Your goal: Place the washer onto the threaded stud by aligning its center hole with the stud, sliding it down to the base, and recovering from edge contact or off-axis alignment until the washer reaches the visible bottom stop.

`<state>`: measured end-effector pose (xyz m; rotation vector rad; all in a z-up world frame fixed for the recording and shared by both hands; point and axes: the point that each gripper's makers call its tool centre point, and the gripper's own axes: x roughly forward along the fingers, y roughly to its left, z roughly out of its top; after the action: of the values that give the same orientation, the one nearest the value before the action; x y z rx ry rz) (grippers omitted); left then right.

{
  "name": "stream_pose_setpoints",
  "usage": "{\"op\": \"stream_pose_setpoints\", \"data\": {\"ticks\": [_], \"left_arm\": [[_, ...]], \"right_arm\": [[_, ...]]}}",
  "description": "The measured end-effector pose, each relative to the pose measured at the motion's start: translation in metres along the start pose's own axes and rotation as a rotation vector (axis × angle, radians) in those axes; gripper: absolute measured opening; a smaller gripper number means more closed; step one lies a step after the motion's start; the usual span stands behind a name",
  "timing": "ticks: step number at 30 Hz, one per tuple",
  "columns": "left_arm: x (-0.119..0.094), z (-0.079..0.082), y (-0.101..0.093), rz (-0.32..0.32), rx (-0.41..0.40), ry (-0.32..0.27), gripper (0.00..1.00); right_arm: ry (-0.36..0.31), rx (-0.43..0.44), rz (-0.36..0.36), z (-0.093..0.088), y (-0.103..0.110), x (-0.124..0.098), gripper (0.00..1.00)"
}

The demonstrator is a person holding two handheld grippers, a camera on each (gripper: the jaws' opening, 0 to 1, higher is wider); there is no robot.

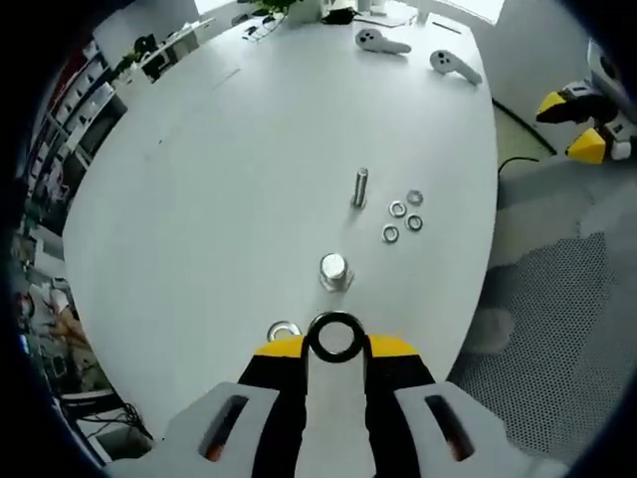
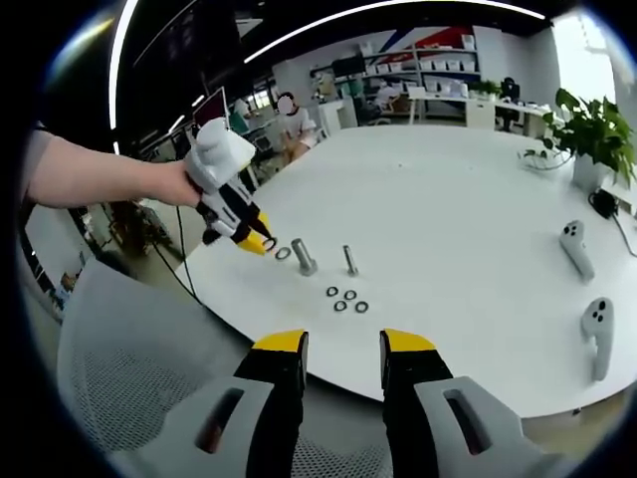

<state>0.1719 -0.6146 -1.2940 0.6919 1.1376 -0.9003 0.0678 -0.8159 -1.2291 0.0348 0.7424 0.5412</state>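
Nearest, the left gripper (image 1: pixel 336 344) pinches a washer (image 1: pixel 335 337) just short of the upright threaded stud (image 1: pixel 334 271) and not yet over it, so threading and seating remain, while the right gripper (image 2: pixel 343 349), jaws spread and empty, hangs well back from the stud.

We see both views brightly and evenly lit. In the right gripper view, long ceiling light strips (image 2: pixel 299 40) curve overhead, and daylight burns out the window (image 2: pixel 572 30) far beyond the table (image 2: pixel 448 199). The white tabletop looks nearly washed out, and shadows under the stud (image 1: pixel 359 187) and washers (image 1: pixel 402 214) on it are faint and short. Fisheye distortion bends the table's edge and stretches everything toward the borders. The far shelves (image 2: pixel 438 65) behind the table look soft, and small parts lack fine detail.
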Motion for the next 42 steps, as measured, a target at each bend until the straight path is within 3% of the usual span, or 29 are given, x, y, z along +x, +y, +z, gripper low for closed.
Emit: {"op": "stream_pose_setpoints", "data": {"ticks": [18, 28, 42], "left_arm": [[0.01, 0.03, -0.001, -0.016, 0.057, 0.009, 0.19], [0.02, 0.036, -0.001, -0.025, 0.076, 0.03, 0.19], [0.043, 0.029, 0.0, -0.028, 0.099, 0.089, 0.19]], "right_arm": [[-0.009, 0.002, -0.001, 0.001, -0.001, 0.0, 0.31], [-0.016, 0.001, -0.001, 0.002, -0.001, -0.001, 0.31], [-0.02, 0.005, 0.002, 0.004, -0.001, 0.0, 0.3]]}}
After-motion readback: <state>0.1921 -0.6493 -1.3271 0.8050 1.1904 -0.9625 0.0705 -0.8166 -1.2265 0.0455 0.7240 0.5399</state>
